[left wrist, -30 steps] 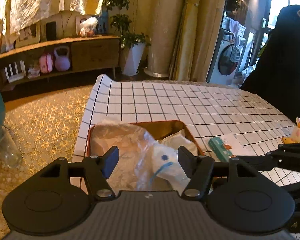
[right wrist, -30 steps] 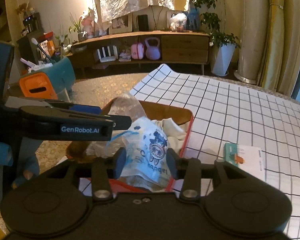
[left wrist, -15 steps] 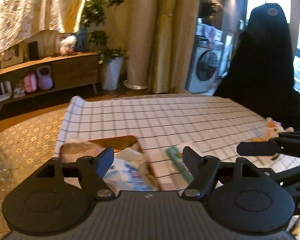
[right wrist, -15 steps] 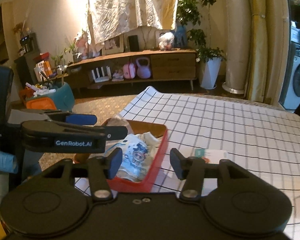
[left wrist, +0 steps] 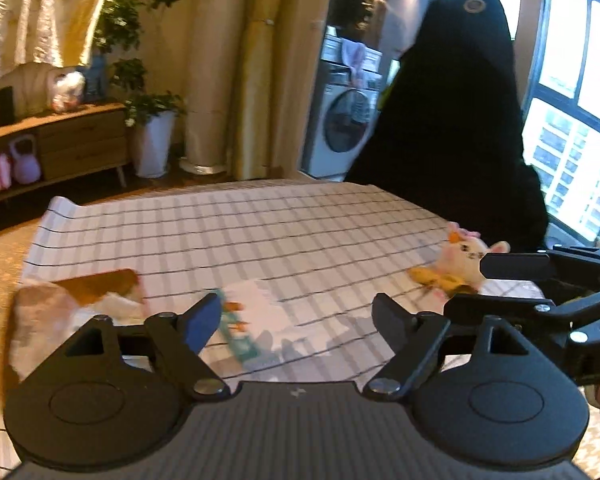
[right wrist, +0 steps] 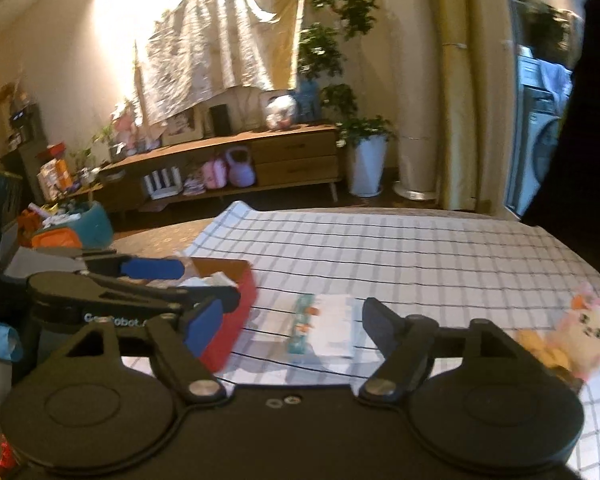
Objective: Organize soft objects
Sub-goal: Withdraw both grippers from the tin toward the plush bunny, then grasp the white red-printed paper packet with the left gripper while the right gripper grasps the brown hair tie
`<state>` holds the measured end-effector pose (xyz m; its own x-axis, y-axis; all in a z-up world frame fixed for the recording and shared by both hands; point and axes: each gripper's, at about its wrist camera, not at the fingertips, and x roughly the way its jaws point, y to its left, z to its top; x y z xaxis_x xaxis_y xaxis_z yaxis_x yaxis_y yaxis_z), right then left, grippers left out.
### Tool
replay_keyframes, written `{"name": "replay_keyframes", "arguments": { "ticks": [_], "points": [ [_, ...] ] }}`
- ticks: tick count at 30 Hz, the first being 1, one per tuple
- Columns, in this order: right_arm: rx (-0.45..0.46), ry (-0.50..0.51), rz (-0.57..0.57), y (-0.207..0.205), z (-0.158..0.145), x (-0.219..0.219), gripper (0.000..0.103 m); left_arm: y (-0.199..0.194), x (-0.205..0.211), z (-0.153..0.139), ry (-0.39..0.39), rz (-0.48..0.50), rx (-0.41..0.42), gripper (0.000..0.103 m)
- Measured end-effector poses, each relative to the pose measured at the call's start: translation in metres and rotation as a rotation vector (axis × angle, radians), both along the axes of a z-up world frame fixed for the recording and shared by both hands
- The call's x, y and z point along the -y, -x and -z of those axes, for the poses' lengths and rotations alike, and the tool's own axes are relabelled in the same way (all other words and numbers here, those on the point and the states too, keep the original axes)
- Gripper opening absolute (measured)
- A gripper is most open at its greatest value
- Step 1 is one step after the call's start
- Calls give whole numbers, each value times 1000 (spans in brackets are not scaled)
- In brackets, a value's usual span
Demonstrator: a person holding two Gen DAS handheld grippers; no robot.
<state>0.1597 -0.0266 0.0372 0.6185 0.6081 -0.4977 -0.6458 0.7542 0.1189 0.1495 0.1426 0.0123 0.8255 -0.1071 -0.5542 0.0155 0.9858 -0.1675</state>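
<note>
A red tray at the table's left holds soft bagged items; it shows blurred in the left wrist view. A white and teal packet lies flat on the checked cloth right of the tray, also in the left wrist view. A small cream plush toy with yellow parts sits at the right, seen too in the left wrist view. My left gripper is open and empty above the packet. My right gripper is open and empty, hovering over the packet.
A checked cloth covers the round table. A dark draped figure stands beyond the far right edge. A low wooden sideboard, a potted plant and a washing machine stand behind the table.
Both grippers have swung right, away from the tray and toward the packet and the plush toy. Both jaws have opened wider. The bagged items stay in the tray.
</note>
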Motion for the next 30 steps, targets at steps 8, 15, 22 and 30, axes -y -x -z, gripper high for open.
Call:
{"name": "replay_keyframes", "arguments": {
  "ticks": [8, 15, 22, 30],
  "points": [
    [7, 22, 133, -15, 13, 74, 89, -26, 55, 13, 28, 94, -5, 95],
    [2, 60, 243, -30, 33, 133, 89, -55, 92, 28, 37, 156, -7, 99],
    [-17, 100, 307, -47, 50, 174, 89, -87, 126, 49, 24, 277, -16, 103],
    [-58, 150, 323, -76, 76, 191, 87, -130, 156, 81, 44, 325, -104, 103]
  ]
}}
